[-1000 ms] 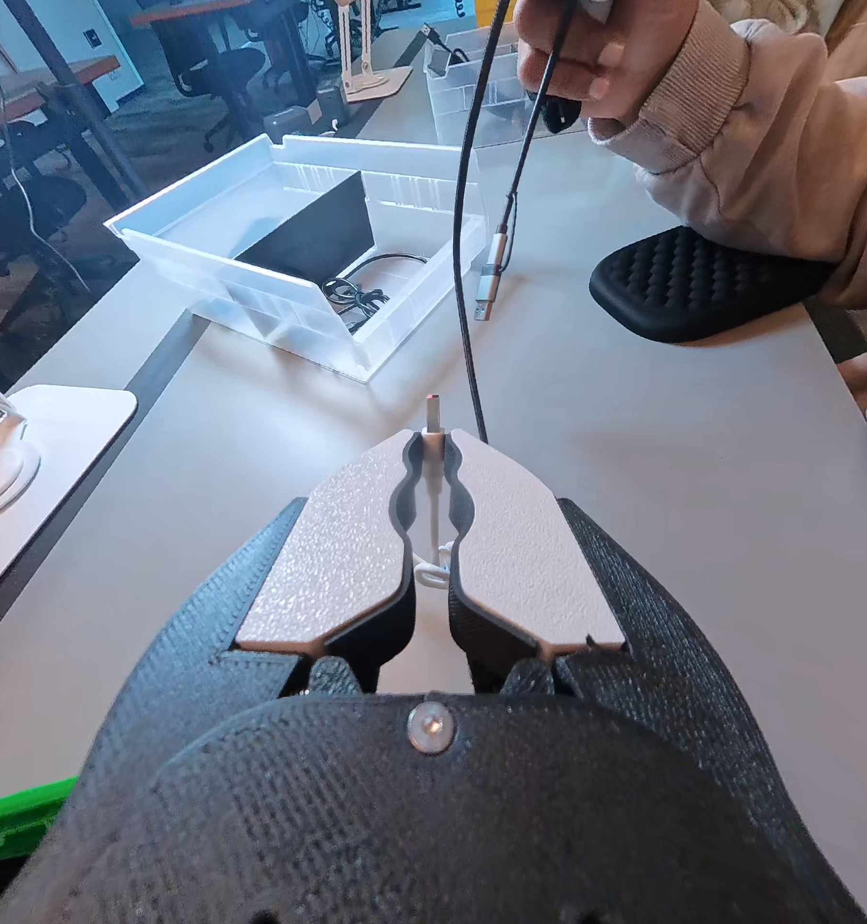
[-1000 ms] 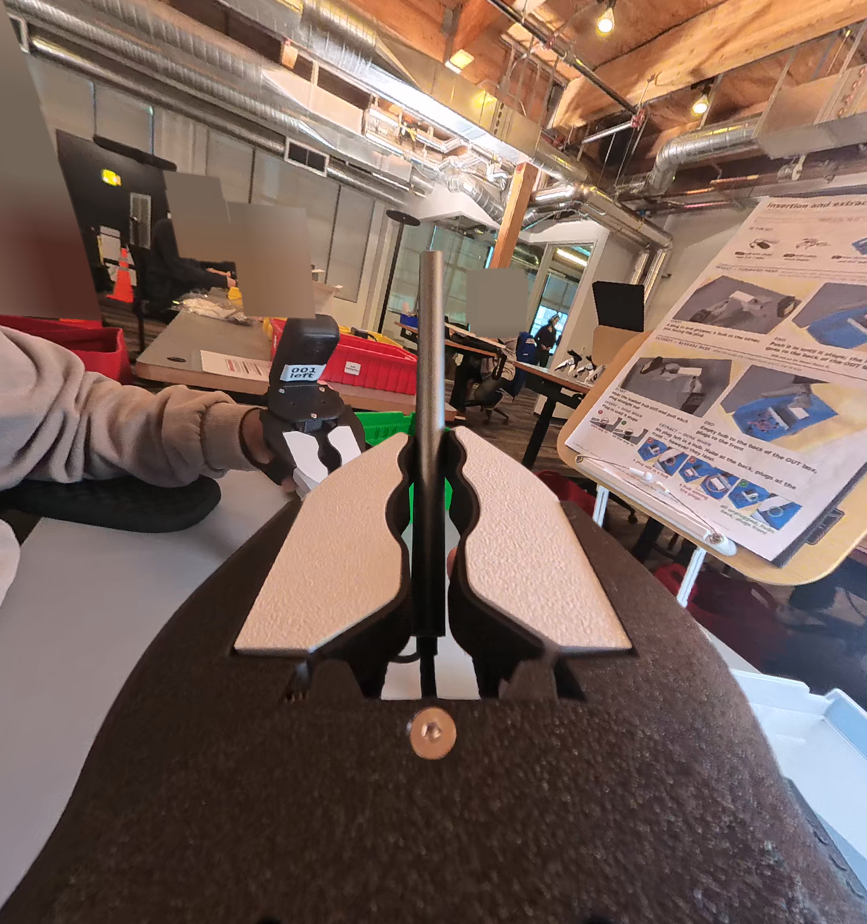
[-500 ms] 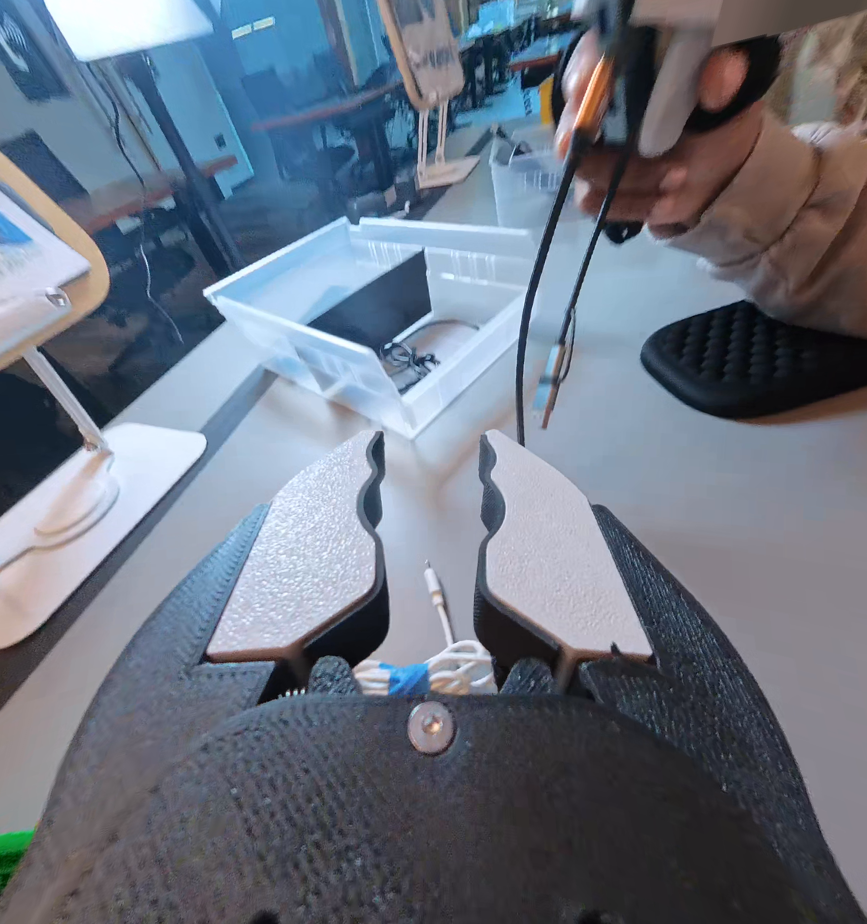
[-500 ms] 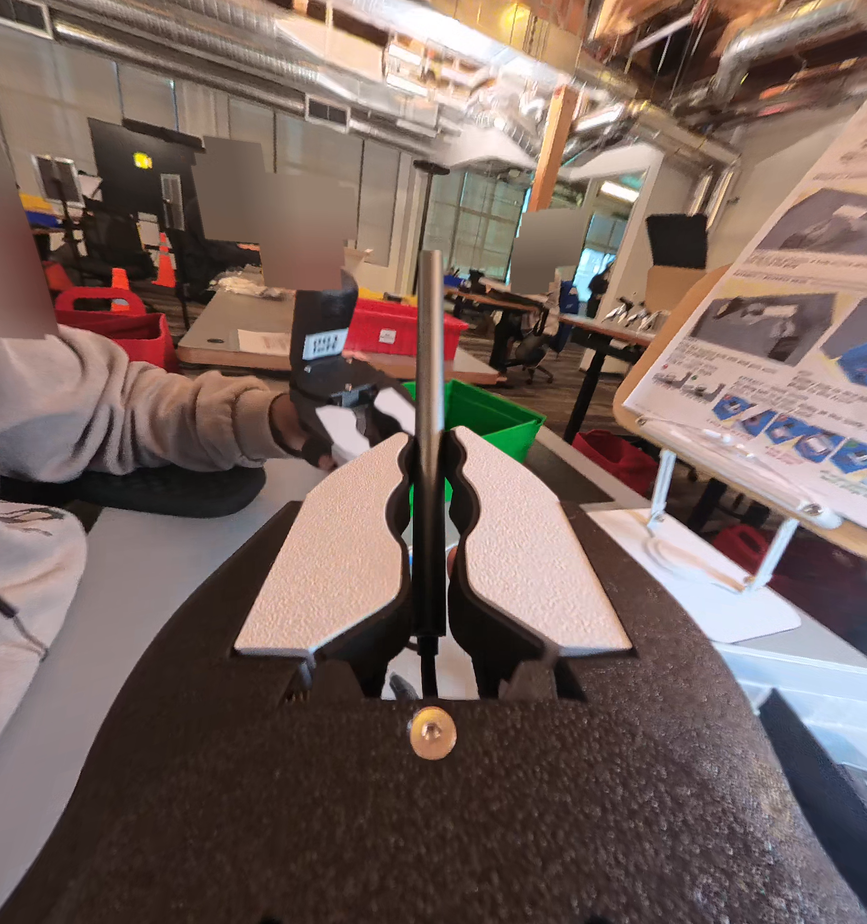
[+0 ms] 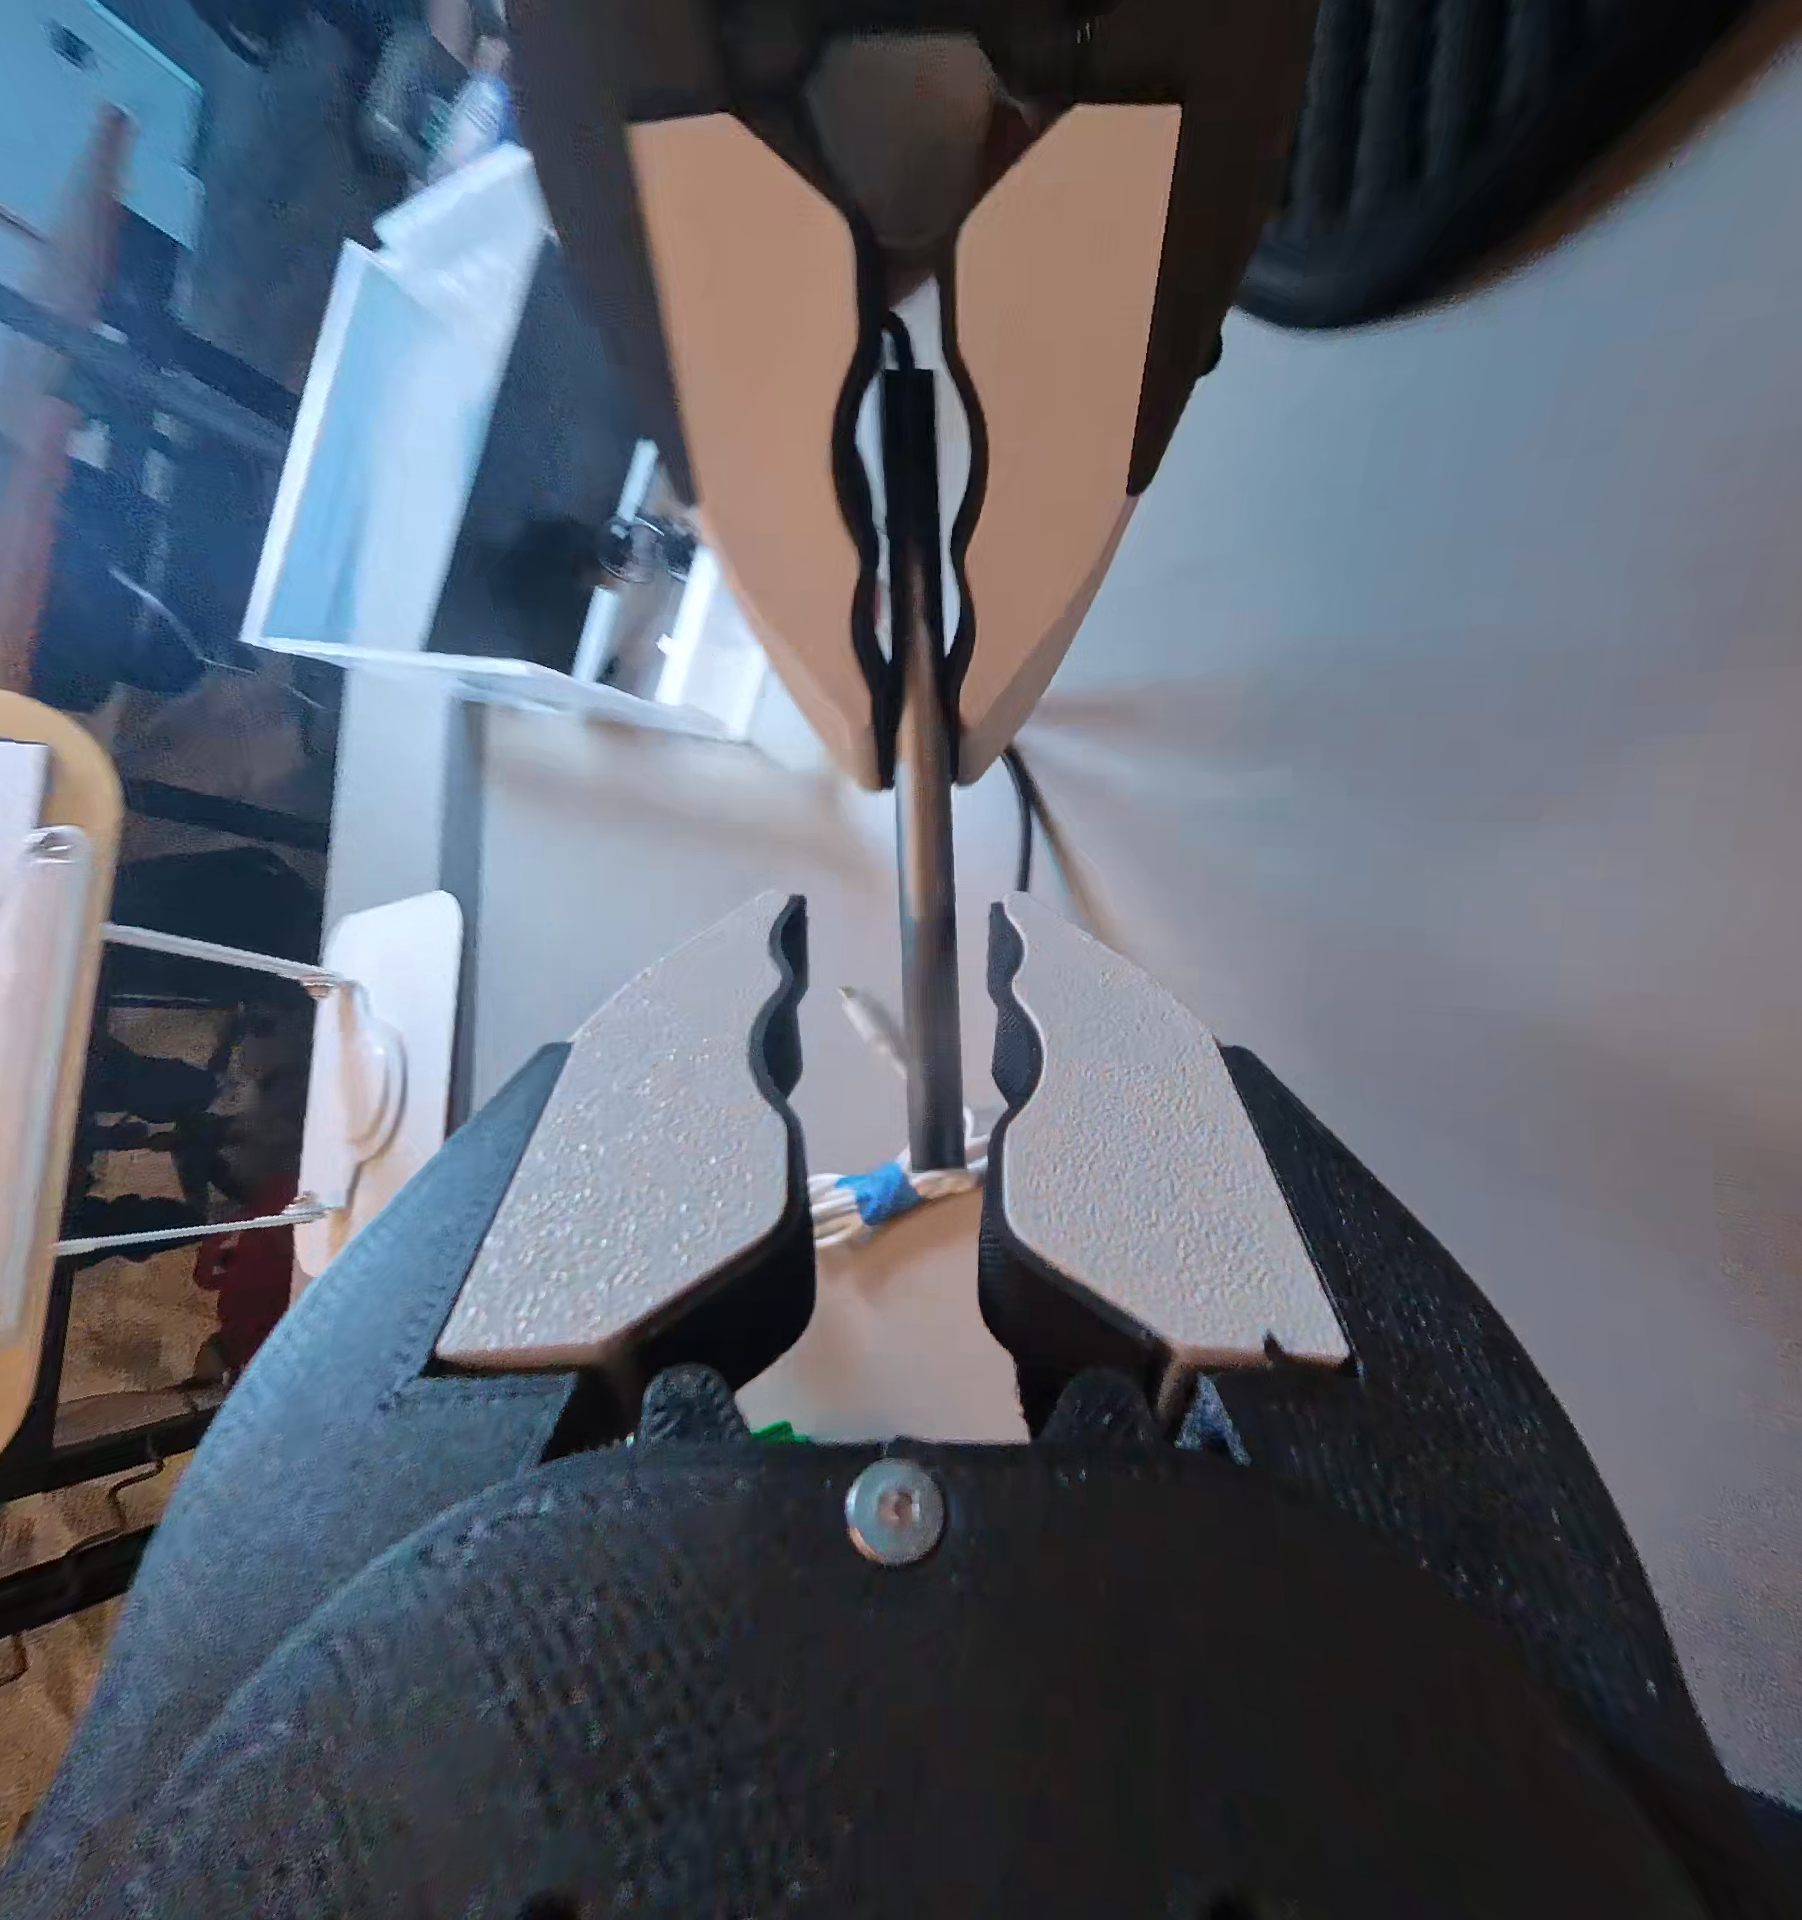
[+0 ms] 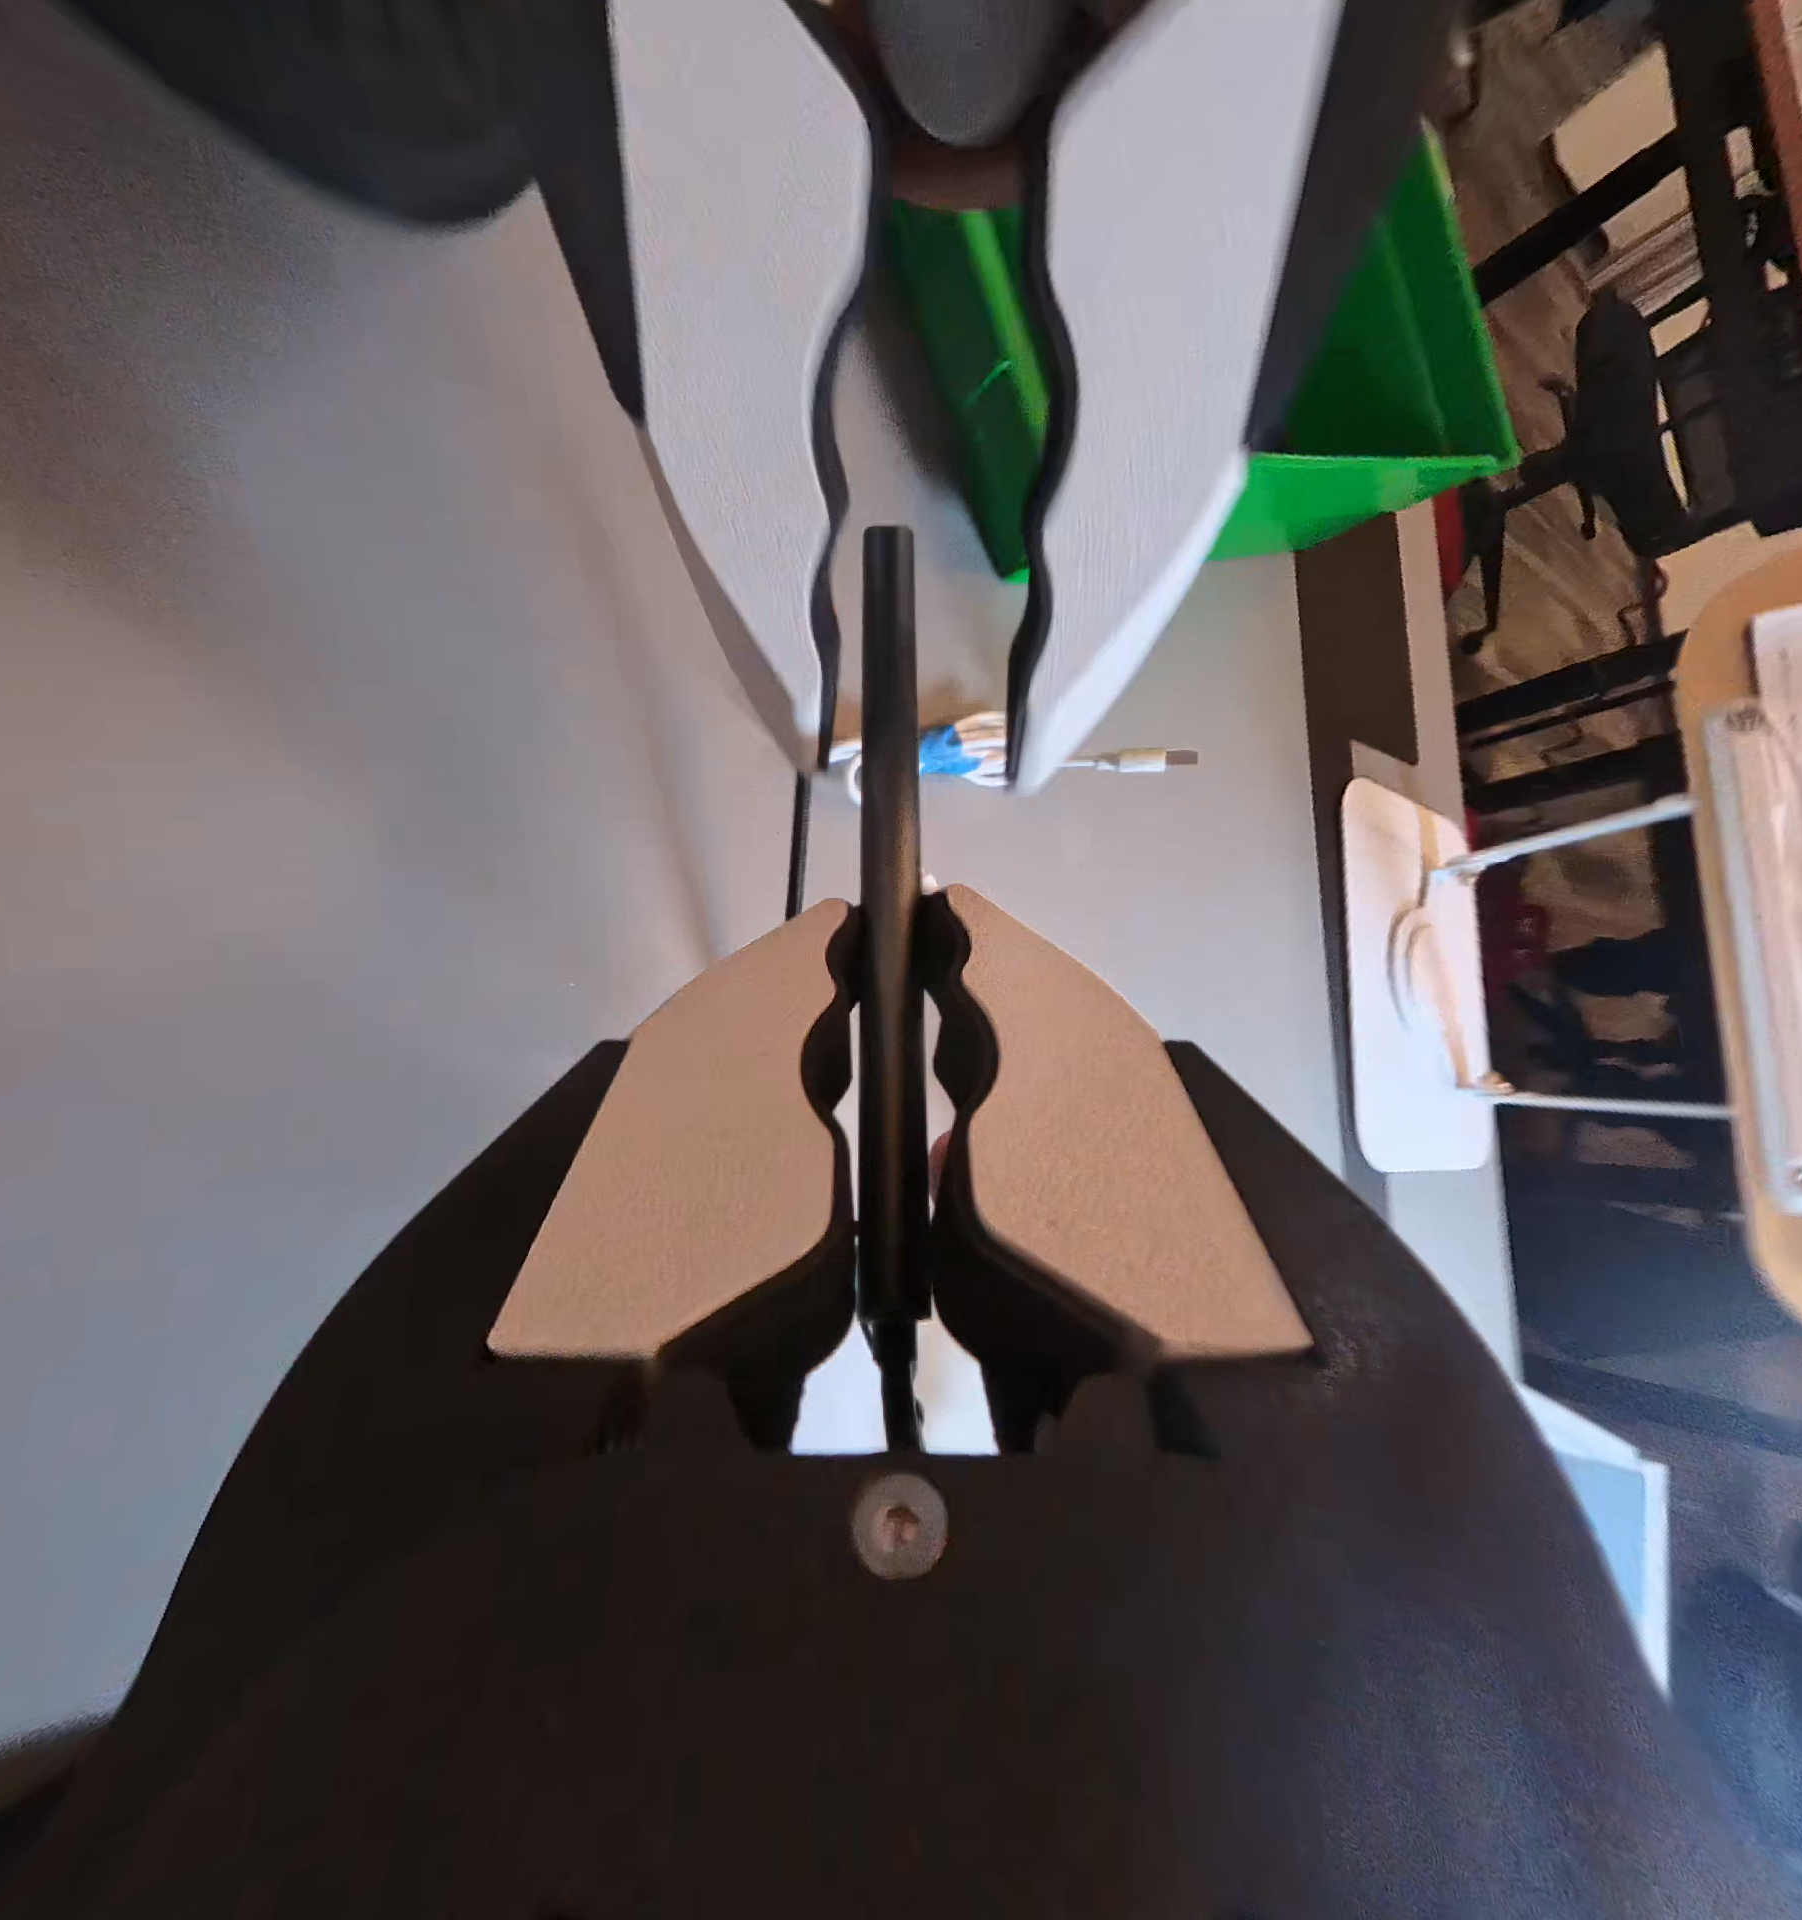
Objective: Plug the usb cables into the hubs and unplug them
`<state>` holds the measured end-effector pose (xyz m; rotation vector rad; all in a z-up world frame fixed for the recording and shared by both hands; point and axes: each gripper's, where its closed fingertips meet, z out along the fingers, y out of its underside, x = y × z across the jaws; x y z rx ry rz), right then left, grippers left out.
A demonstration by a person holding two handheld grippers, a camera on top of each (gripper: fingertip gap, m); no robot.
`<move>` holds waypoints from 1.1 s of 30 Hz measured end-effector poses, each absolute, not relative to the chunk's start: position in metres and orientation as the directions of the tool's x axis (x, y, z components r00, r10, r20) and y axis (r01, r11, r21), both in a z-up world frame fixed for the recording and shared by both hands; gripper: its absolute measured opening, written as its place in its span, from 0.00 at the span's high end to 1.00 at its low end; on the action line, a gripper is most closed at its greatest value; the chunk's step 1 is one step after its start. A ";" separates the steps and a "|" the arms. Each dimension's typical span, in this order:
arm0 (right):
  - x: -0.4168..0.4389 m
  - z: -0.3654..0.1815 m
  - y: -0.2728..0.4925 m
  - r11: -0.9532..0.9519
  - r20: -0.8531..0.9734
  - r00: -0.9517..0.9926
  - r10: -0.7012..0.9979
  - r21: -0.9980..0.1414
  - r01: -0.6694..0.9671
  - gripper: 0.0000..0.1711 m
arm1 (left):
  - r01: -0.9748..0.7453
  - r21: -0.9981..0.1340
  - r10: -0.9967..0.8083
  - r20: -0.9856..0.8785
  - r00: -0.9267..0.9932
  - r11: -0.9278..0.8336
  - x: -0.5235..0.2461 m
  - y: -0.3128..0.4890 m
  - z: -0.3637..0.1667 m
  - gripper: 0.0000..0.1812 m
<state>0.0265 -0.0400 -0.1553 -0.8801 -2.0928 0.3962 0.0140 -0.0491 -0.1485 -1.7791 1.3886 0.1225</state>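
My right gripper (image 6: pixel 897 899) is shut on a thin dark hub (image 6: pixel 889 675) that sticks out forward, edge-on. My left gripper (image 5: pixel 895 909) is open and faces the right gripper (image 5: pixel 920 774) head-on. The free end of the hub (image 5: pixel 928 987) lies between the left fingers without touching them. The left gripper (image 6: pixel 918 774) shows open in the right wrist view. A coiled white usb cable (image 5: pixel 881 1195) with a blue tie lies on the table under the left gripper; its plug (image 6: pixel 1167 758) points sideways. The hub's black cable (image 5: pixel 1027 821) trails over the table.
A white plastic bin (image 5: pixel 377 468) stands beyond the grippers, a green bin (image 6: pixel 1396 364) at the table's edge. A document stand's white base (image 6: pixel 1406 987) is at the side. A black padded wrist rest (image 5: pixel 1448 156) lies behind the right gripper. Both grippers' tips are close together, under 4 cm apart.
My left gripper opened and let the white cable drop onto the table. Both grippers swung to face each other, and the hub's end now sits between the left fingers.
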 end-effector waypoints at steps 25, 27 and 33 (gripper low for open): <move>0.065 -0.082 0.013 -0.134 -0.140 -0.498 0.856 -0.990 0.047 0.78 | 0.324 -0.946 -0.953 0.104 0.286 -0.006 -0.021 -0.072 -0.037 0.94; 0.048 -0.088 -0.011 -0.090 -0.109 -0.537 0.836 -0.994 0.060 0.78 | 0.312 -0.947 -0.946 0.169 0.275 -0.079 -0.011 -0.062 -0.055 0.94; 0.012 -0.079 -0.038 -0.065 -0.025 -0.428 0.903 -0.995 -0.081 0.78 | 0.307 -0.931 -0.866 0.312 0.391 -0.197 0.002 -0.031 -0.088 0.94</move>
